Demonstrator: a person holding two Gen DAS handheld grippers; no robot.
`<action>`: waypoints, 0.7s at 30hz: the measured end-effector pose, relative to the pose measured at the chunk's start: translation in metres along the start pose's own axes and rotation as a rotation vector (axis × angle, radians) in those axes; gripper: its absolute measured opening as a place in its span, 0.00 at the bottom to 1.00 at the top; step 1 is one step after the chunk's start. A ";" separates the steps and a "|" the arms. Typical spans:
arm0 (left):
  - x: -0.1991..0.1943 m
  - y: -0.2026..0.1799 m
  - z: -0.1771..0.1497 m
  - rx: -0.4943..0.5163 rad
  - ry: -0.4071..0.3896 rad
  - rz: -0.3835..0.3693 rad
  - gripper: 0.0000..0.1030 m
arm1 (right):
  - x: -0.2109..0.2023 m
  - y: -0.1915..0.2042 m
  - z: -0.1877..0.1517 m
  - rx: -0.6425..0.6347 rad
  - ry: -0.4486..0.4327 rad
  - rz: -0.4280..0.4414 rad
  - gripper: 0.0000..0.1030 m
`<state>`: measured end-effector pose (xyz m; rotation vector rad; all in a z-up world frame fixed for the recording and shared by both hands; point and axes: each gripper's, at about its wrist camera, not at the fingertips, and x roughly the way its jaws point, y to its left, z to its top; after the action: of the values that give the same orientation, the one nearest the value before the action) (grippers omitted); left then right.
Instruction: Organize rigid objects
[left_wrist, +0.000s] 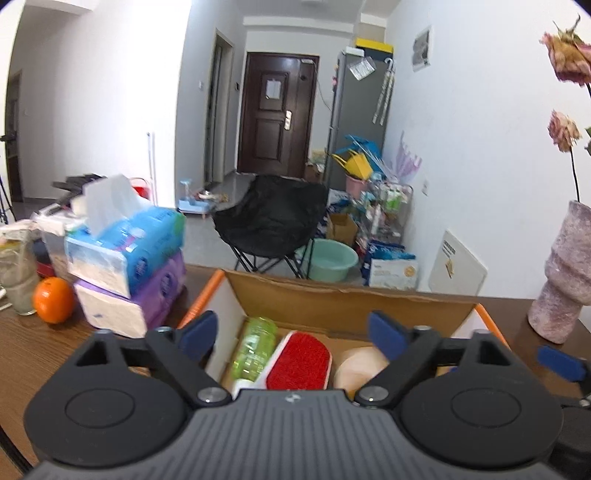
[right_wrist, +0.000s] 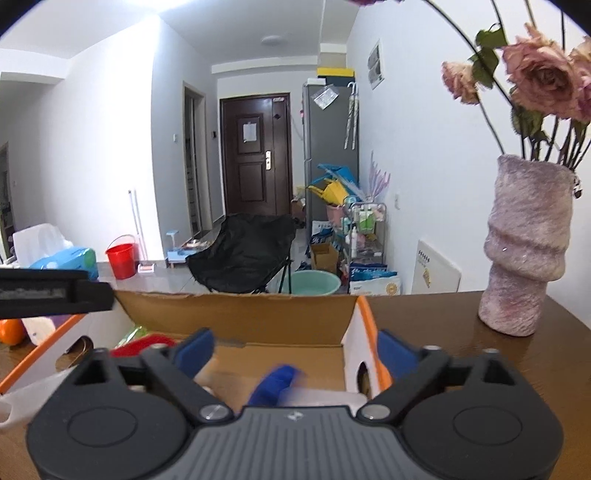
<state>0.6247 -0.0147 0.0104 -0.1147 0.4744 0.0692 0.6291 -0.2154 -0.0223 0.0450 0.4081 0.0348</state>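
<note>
The cardboard box (left_wrist: 343, 299) is matt brown inside – white with orange edging outside. A glossy dark wood-grain table (right_wrist: 461, 332) bears a rough, mottled pink vase (right_wrist: 524, 251). The green bottle (left_wrist: 255, 347) looks like translucent plastic.

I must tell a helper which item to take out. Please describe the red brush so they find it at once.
Find the open cardboard box on the wooden table. Inside, the red brush lies between a green bottle and a beige object; only it has red bristles.

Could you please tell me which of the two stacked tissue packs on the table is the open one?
The blue tissue pack on top: a white tissue sticks out of it. The purple tissue pack beneath shows none.
</note>
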 end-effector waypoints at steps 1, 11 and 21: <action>-0.002 0.003 0.001 -0.006 -0.007 0.001 1.00 | -0.002 -0.001 0.001 0.008 -0.004 -0.003 1.00; -0.014 0.019 0.008 -0.017 -0.017 0.021 1.00 | -0.009 -0.008 0.007 0.011 0.007 -0.019 1.00; -0.059 0.024 0.007 0.006 -0.054 0.010 1.00 | -0.060 -0.020 0.010 0.012 -0.014 -0.038 1.00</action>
<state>0.5731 0.0079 0.0412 -0.1043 0.4217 0.0808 0.5790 -0.2382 0.0097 0.0490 0.3949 -0.0050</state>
